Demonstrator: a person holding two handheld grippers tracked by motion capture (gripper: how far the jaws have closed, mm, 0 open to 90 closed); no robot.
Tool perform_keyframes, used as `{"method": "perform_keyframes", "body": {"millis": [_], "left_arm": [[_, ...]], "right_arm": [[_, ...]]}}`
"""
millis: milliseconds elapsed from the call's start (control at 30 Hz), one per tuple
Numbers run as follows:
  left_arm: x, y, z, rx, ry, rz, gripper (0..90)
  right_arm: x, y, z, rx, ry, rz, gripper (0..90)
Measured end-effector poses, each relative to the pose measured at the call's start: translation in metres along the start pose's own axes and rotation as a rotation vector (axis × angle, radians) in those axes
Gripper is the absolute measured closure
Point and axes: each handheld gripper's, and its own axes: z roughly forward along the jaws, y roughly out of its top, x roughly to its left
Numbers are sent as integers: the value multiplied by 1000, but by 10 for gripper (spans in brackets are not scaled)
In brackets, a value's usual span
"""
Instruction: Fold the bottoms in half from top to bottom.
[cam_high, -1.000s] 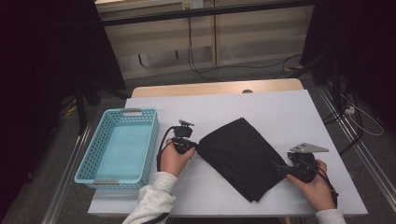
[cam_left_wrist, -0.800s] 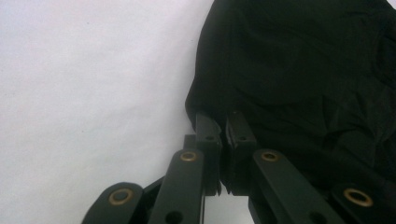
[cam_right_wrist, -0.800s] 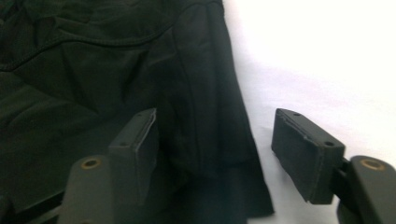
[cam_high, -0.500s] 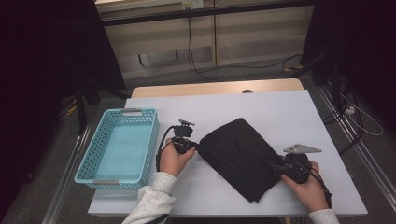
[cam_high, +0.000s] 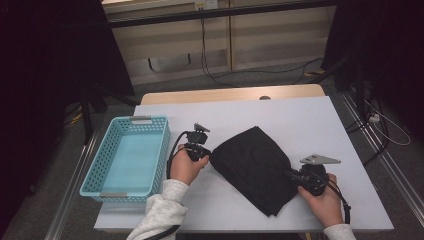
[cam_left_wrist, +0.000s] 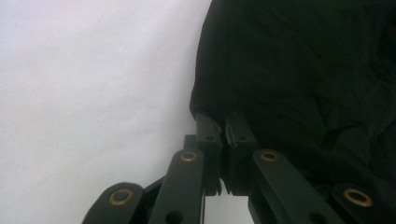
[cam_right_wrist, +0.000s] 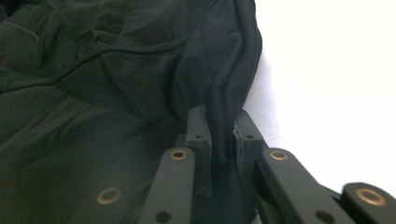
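Both tools, left tool (cam_high: 204, 150) and right tool (cam_high: 296, 175), pinch the folded black cloth garment (cam_high: 252, 165) beside the blue plastic basket (cam_high: 99, 170); lifting it together likely comes next.

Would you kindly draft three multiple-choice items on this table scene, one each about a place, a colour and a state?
1. Where is the basket?
A. at the table's left edge
B. at the table's right edge
C. on top of the cloth

2. What colour is the cloth?
A. white
B. red
C. black

3. How does the right gripper stand?
A. wide open above the table
B. closed on a fold of the cloth
C. resting inside the basket

Answers:
1 A, it sits left of the left gripper in the high view.
2 C, it is dark against the white table.
3 B, a fold sits between its jaws in the right gripper view.
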Motion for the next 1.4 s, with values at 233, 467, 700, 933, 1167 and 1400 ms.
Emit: {"method": "perform_keyframes", "body": {"millis": [233, 467, 700, 933, 1167, 1400], "left_arm": [[0, 7, -9, 53, 51, 18, 863], [8, 11, -22, 92, 87, 25, 865], [14, 10, -33, 84, 87, 14, 865], [18, 14, -46, 87, 90, 17, 866], [14, 23, -56, 110, 114, 46, 866], [12, 33, -65, 159, 141, 77, 866]], "right_arm": [[-5, 3, -2, -11, 48, 39, 809], [4, 7, -1, -9, 83, 35, 811], [15, 11, 2, -7, 99, 26, 814], [19, 19, -1, -38, 118, 21, 814], [24, 22, -4, -53, 124, 12, 814], [30, 25, -6, -68, 134, 8, 814]]}}
